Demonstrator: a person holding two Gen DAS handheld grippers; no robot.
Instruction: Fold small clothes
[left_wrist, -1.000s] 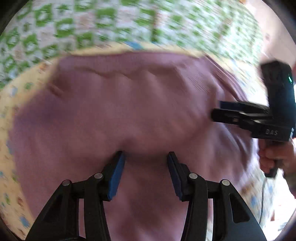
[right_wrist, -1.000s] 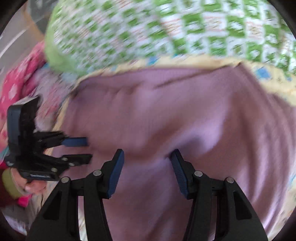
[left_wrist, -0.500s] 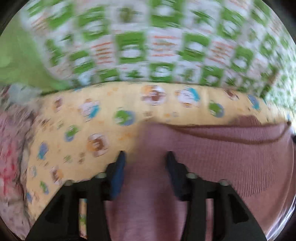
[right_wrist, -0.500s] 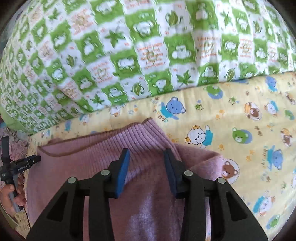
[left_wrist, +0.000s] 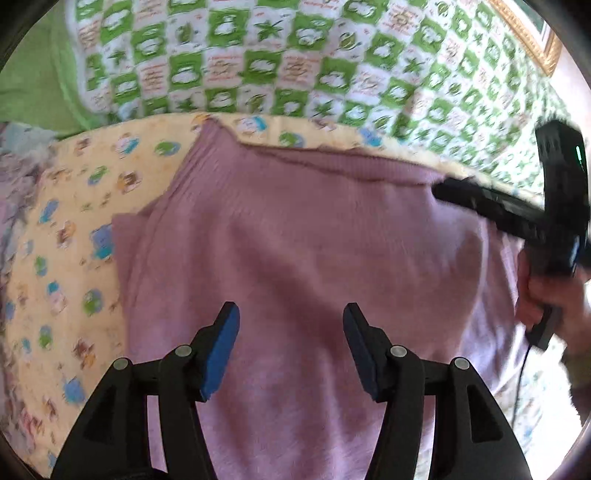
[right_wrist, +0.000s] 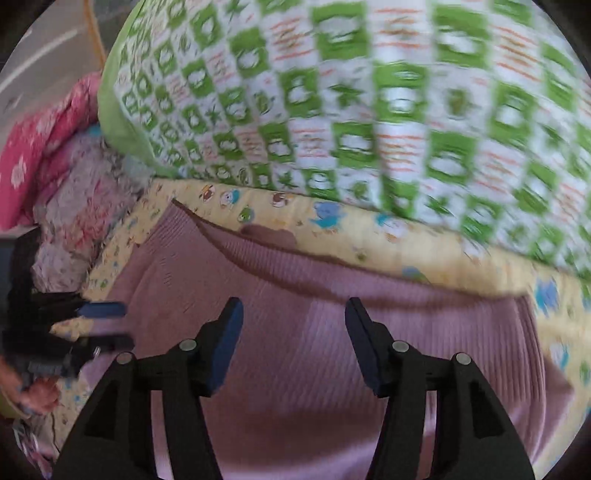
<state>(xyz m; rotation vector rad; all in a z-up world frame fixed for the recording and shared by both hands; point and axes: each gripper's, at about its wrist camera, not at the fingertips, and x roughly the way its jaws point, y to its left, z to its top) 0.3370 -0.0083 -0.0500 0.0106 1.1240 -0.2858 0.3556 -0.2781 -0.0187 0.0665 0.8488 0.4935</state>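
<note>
**Letting Go of the Pink Sweater**

Lying flat on the yellow bear sheet (left_wrist: 55, 236) is the pink knit sweater (left_wrist: 295, 240). It looks folded over already, with its ribbed edge (right_wrist: 369, 291) up near the big green and white checked quilt (right_wrist: 369, 110). One corner sticks out on the left side in the left wrist view.

The left gripper (left_wrist: 291, 350) hangs above the sweater. Its jaws are opening, and nothing is pinched between them; the pink cloth is only under them. The right gripper (right_wrist: 293, 343) is the same: jaws opening, nothing held, sweater below.

A hand (left_wrist: 546, 295) holds the right gripper's handle at the sweater's right edge. A pink flowered cloth (right_wrist: 37, 147) sits off to the side.

I think the fold was just laid down. To do this well, lift both grippers straight up so the blue pads (left_wrist: 221, 350) do not snag the knit and pull the fold open. Then tuck in the corner that sticks out and press the top flat.
</note>
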